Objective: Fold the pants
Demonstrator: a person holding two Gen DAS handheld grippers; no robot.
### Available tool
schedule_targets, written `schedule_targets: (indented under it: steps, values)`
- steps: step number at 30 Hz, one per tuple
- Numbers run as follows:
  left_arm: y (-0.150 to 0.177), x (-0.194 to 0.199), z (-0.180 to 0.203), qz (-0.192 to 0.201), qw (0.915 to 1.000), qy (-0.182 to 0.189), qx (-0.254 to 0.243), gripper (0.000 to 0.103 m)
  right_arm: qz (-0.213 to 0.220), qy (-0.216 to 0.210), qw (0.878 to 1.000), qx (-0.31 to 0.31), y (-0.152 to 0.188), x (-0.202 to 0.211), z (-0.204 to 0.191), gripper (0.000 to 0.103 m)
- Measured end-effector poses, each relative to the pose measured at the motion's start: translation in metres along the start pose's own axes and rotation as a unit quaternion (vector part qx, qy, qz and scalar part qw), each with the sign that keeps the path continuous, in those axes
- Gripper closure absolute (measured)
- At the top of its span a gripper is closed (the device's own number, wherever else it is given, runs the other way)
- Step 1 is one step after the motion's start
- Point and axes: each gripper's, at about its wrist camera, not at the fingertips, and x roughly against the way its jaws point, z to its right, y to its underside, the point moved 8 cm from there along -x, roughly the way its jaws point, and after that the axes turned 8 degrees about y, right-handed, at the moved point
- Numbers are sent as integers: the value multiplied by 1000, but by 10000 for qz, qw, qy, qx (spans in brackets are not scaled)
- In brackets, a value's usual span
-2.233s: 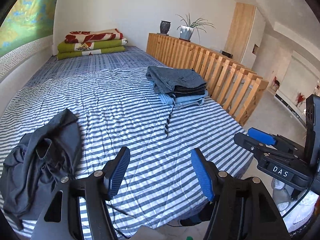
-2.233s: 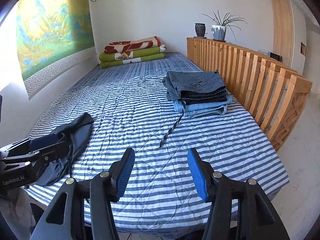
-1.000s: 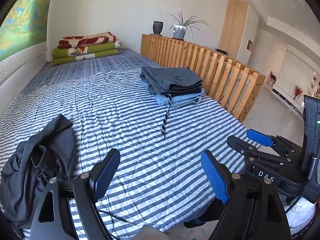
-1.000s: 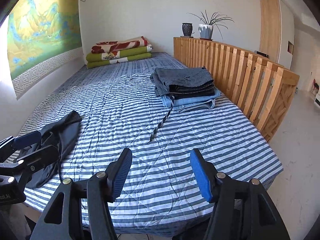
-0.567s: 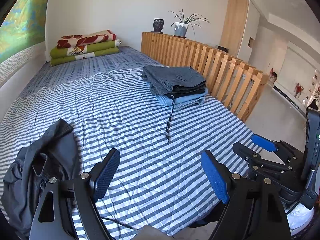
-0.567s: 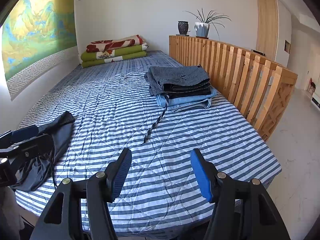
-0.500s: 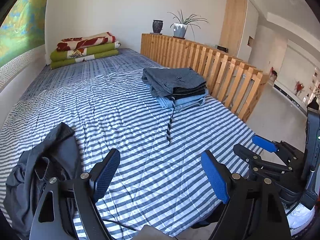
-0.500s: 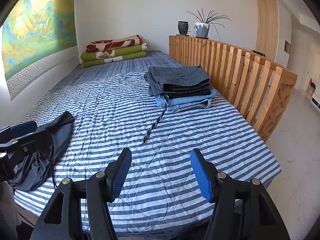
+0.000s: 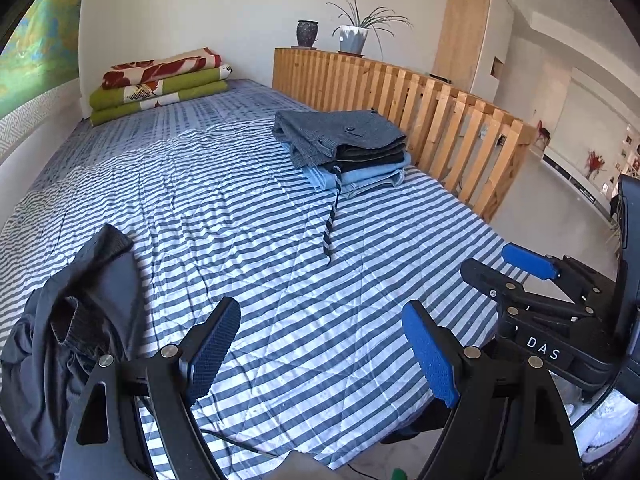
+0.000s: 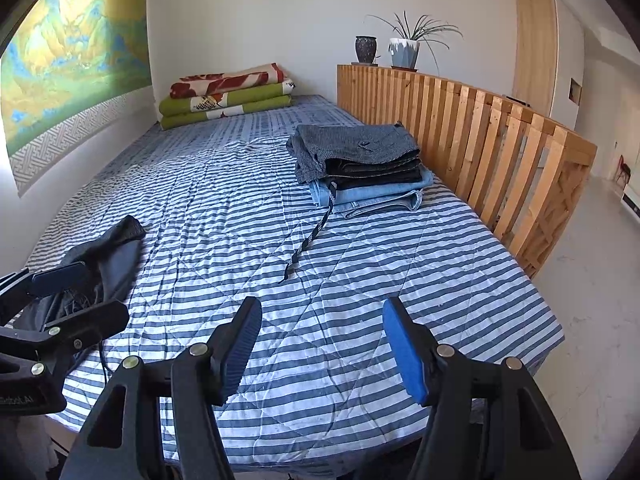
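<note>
Left wrist view: left gripper (image 9: 320, 354) hovering above near edge of bed (image 9: 248, 208), fingers (image 9: 212, 350) spread wide, nothing between them. Striped blue-white sheet across the mattress. Crumpled dark pants (image 9: 68, 336) lying unfolded at the near left corner of the bed, just left of the left finger in frame, not gripped. Stack of folded pants (image 9: 348, 148) further back on the right side, grey pair on top, dark and light-blue pairs beneath, close to the wooden slat railing (image 9: 436, 120). Patterned drawstring (image 9: 332, 216) trailing from the stack toward the near edge. Folded blankets (image 9: 160, 84) piled at the far end against the wall. Dark vase (image 9: 307, 33) and potted plant (image 9: 354, 36) atop the railing end. Right gripper (image 9: 516, 268) visible at lower right, off the bed edge, fingers apart and empty. Right wrist view: right gripper (image 10: 322, 346) above near edge of bed (image 10: 360, 280), fingers (image 10: 404, 348) wide, empty. Dark pants (image 10: 108, 260) at left side of the bed, partly hidden behind the left gripper (image 10: 80, 292), whose fingers stand apart just in front of the fabric; contact with it not discernible. Folded stack (image 10: 360, 164) at mid-right beside railing (image 10: 480, 128), drawstring (image 10: 316, 232) running from it toward the middle of the sheet. Blankets (image 10: 228, 94) at far wall; landscape painting (image 10: 68, 60) on left wall.
</note>
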Motion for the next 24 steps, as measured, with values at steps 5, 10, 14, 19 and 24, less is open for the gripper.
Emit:
schedule_targets:
  steps: [5,10,14,19,24]
  values:
    - [-3,5,-5,71,9999,-15,72,17,-7,-11,10000,18,0,0,-1,44]
    - [-3,5,-4,74,10000,-2,64,17,-9,-9,10000,29,0,0,-3,44]
    - [-4,7,-3,88,9999,11,49,17,-27,6,10000,23,1,0,-3,44]
    - [-5,9,-2,101,9999,28,40,17,-44,5,10000,35,2,-1,-4,44]
    - [-5,10,0,98,9999,69,43,17,-46,3,10000,34,3,-1,-4,44]
